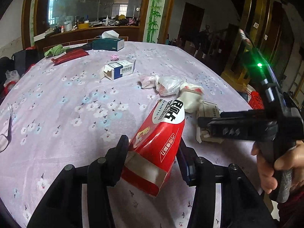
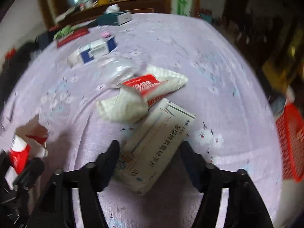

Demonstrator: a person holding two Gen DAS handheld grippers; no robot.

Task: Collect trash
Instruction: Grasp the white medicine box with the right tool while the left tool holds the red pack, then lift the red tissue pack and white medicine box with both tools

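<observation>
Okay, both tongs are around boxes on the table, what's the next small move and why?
Probably close the right tongs on the white box. It lies between the fingers, but there is a gap on the right side, so it does not look gripped. The left tongs appear pressed against both sides of the red box, so that one seems held. The red basket stands off the table's right edge.

The left gripper (image 1: 152, 148) is squeezed onto something. The right gripper (image 2: 150, 150) is spread wide, gripped by a hand (image 1: 273, 169).
</observation>
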